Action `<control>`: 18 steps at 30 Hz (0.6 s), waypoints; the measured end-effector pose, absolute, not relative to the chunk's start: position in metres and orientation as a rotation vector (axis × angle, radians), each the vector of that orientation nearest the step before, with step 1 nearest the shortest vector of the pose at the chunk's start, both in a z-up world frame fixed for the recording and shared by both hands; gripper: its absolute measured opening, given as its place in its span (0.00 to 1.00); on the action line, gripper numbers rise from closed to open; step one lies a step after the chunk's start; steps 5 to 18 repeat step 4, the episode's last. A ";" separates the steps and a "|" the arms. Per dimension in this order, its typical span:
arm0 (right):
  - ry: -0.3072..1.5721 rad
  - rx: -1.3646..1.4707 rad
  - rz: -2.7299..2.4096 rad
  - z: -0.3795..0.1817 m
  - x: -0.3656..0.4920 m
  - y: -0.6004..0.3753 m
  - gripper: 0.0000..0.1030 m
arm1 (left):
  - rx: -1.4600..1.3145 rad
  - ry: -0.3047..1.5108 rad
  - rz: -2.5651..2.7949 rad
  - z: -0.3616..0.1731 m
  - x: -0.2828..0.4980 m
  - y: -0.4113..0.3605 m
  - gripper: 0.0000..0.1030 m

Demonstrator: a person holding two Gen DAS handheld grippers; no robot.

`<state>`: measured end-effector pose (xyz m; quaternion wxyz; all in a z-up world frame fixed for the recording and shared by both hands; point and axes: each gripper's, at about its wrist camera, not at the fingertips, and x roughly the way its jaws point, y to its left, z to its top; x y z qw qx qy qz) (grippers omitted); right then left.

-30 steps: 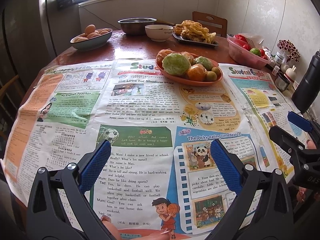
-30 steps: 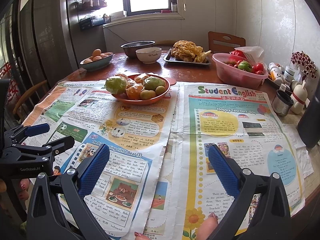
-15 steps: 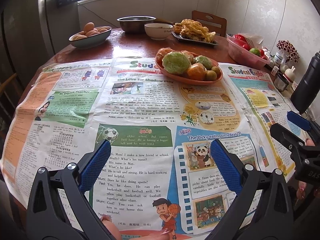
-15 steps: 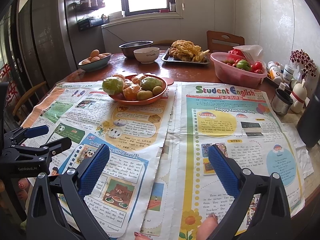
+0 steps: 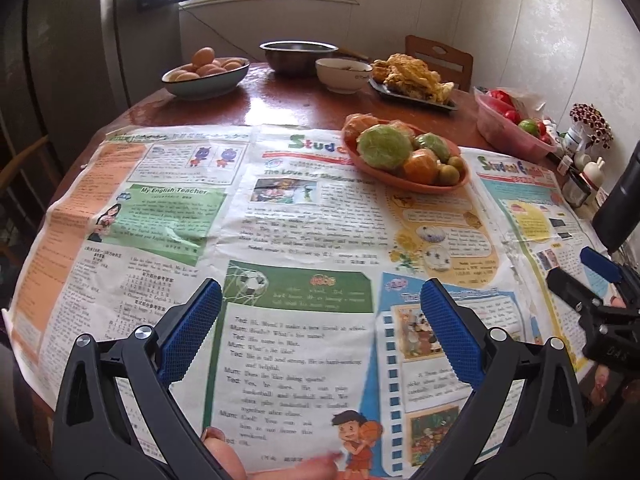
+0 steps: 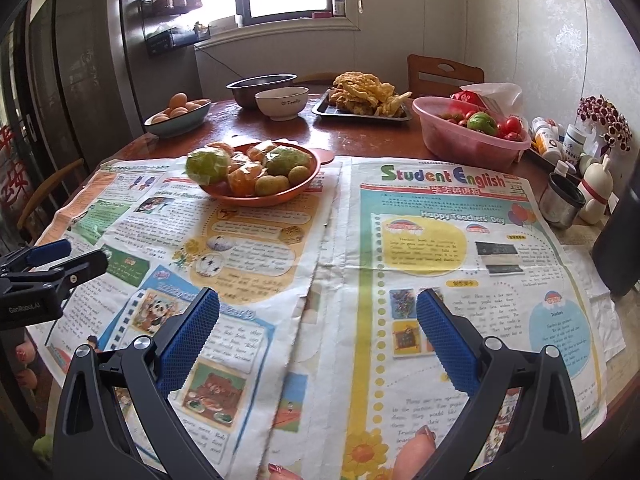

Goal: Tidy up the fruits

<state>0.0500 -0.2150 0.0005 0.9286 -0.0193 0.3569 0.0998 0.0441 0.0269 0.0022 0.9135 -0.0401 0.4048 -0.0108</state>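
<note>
Both tongs wide and empty over the newspaper: orange fruit plate (image 6: 262, 196) sits far-left of right gripper (image 6: 318, 322), far-right of left gripper (image 5: 320, 312), neither clearly nearer.

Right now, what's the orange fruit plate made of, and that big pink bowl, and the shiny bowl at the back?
Orange fruit plate: probably plastic, smooth and dull, one even colour.
Pink bowl: looks like thin plastic, since light glows through its wall.
Shiny bowl: most likely steel, grey with bright reflections on the rim.
</note>
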 end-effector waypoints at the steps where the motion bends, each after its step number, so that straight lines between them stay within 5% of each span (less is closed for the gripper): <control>1: 0.733 -0.038 0.191 0.001 0.054 -0.220 0.96 | -0.084 0.853 -0.021 0.000 0.048 0.032 0.91; 18: 0.743 -0.030 0.140 0.004 0.072 -0.241 0.96 | -0.102 0.884 0.022 -0.002 0.067 0.061 0.91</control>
